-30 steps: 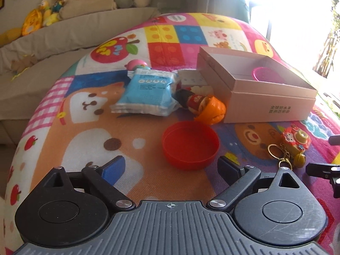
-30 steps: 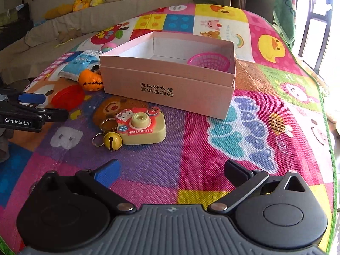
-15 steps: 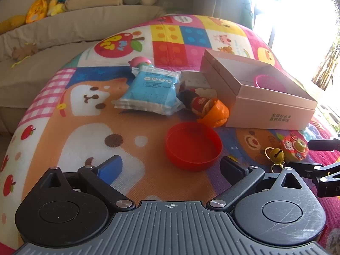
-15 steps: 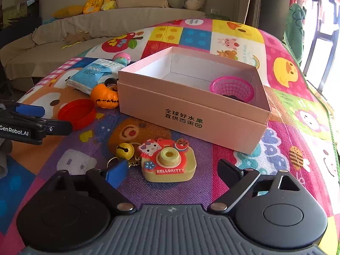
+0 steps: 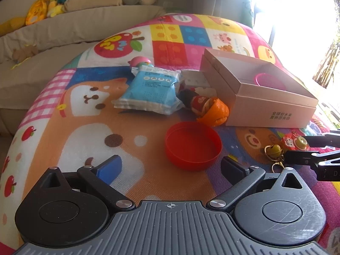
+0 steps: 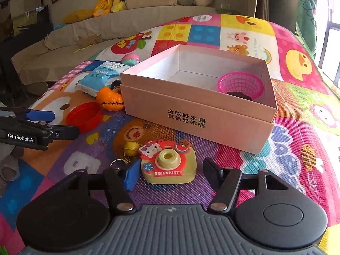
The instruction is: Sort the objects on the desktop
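A Hello Kitty camera keychain [image 6: 169,163] with a gold bell [image 6: 130,148] lies on the colourful mat. My right gripper [image 6: 170,175] is open, its fingers on either side of the camera, not touching it. My left gripper [image 5: 170,166] is open and empty, just short of a red lid [image 5: 192,145]. A pink cardboard box [image 6: 199,112] holds a pink basket [image 6: 241,85]. An orange pumpkin toy [image 5: 214,111], a blue packet [image 5: 150,89] and a pink ball [image 5: 140,60] lie left of the box. The camera also shows in the left wrist view [image 5: 294,142].
A small doll figure [image 5: 191,97] and a white packet [image 5: 194,79] lie between the blue packet and the box. A beige sofa [image 6: 106,29] with plush toys stands behind the mat. A window is at the right.
My right gripper has moved forward so that the camera keychain now sits between its fingers. My left gripper has edged a little closer to the red lid.
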A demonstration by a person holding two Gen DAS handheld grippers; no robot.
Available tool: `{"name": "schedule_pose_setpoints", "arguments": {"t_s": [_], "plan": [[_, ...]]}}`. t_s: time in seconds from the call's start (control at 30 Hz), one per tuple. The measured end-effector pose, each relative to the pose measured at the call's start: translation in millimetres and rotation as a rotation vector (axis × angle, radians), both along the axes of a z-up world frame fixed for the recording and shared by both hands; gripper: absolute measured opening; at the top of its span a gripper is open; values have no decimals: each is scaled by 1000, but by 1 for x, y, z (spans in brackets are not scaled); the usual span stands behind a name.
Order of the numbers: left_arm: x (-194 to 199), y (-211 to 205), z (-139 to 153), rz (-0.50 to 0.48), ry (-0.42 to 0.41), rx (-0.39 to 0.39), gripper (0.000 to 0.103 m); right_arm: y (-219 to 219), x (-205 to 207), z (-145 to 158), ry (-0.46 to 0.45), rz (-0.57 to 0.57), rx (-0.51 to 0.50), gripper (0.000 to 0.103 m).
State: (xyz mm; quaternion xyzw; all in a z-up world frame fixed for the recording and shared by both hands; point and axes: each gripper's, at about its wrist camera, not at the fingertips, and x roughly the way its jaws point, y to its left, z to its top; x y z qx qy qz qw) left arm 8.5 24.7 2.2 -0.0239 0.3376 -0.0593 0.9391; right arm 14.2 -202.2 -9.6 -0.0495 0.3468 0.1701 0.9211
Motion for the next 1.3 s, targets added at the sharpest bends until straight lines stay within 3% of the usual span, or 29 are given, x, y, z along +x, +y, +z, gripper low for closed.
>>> {"name": "schedule_pose_setpoints", "arguments": {"t_s": [0.03, 0.43, 0.7, 0.9, 1.1, 1.3], "plan": [[0, 0, 0, 0, -1, 2, 102, 0, -1, 0, 0, 3, -3, 56], [30, -38, 0, -38, -7, 158, 101, -15, -53, -1, -24, -43, -24, 56], [23, -52, 1, -78, -31, 187, 71, -17, -56, -2, -40, -48, -19, 56], [-5, -56, 5, -105, -29, 199, 69, -15, -59, 1, -22, -59, -31, 56], [-44, -50, 19, -144, -46, 170, 69, -28, -84, 30, -70, -55, -14, 56], [-50, -57, 62, -163, -164, 131, 69, -42, -106, 78, -166, -67, -7, 56]]}}
